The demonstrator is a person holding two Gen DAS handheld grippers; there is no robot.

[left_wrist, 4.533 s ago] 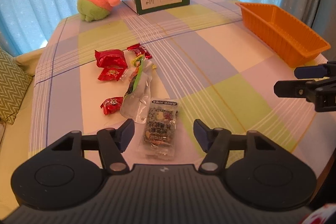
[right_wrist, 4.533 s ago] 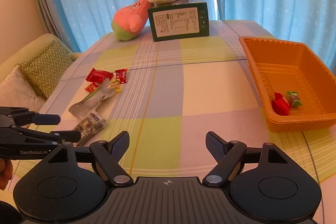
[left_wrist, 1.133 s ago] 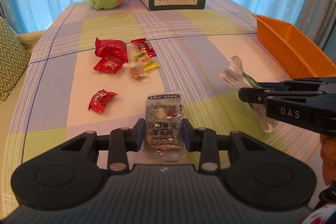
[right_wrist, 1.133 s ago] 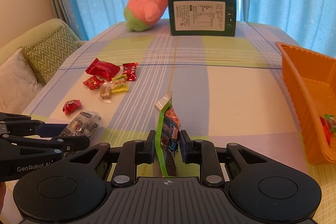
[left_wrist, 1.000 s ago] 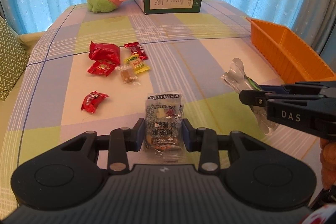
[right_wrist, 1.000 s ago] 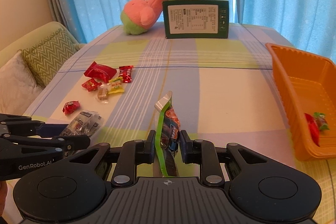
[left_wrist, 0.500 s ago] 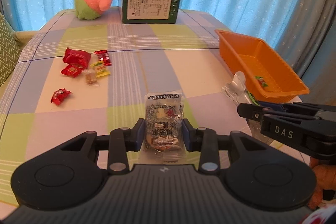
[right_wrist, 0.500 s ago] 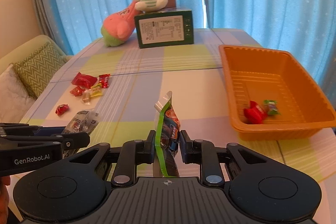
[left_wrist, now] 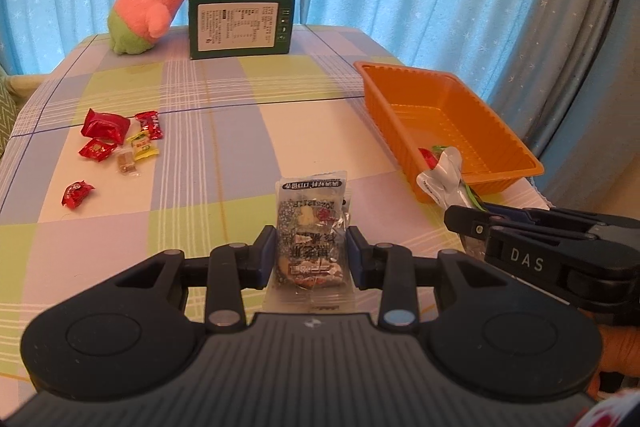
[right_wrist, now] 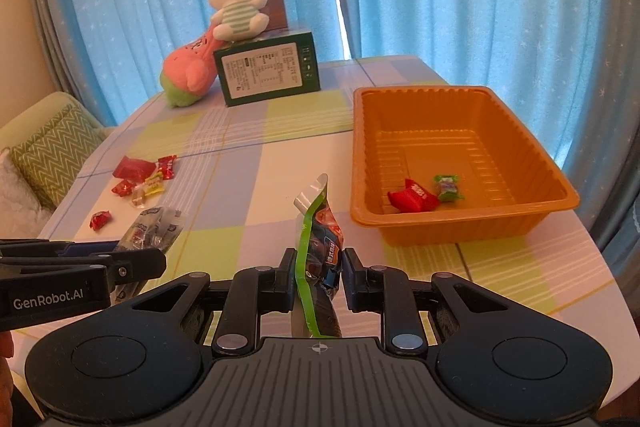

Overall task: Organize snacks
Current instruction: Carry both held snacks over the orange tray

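Observation:
My left gripper [left_wrist: 312, 255] is shut on a clear snack packet [left_wrist: 310, 227] and holds it above the table. My right gripper [right_wrist: 318, 273] is shut on a green-edged snack pouch [right_wrist: 316, 223], held upright in front of the orange tray [right_wrist: 560, 211]. The tray holds a red candy [right_wrist: 412, 199] and a green candy [right_wrist: 448, 187]. The tray [left_wrist: 516, 151] and the right gripper's pouch [left_wrist: 444, 173] also show in the left wrist view. Several loose candies [left_wrist: 116, 143] lie at the table's left, also visible in the right wrist view [right_wrist: 140, 179].
A green box [right_wrist: 266, 73] with a white bunny plush [right_wrist: 236, 7] on top and a pink plush [right_wrist: 186, 71] stand at the table's far edge. Blue curtains hang behind. A sofa with a green cushion [right_wrist: 52, 147] is at the left.
Both grippers closed on their snacks, lifted them and moved right toward the orange tray. The tray is now nearer in both views.

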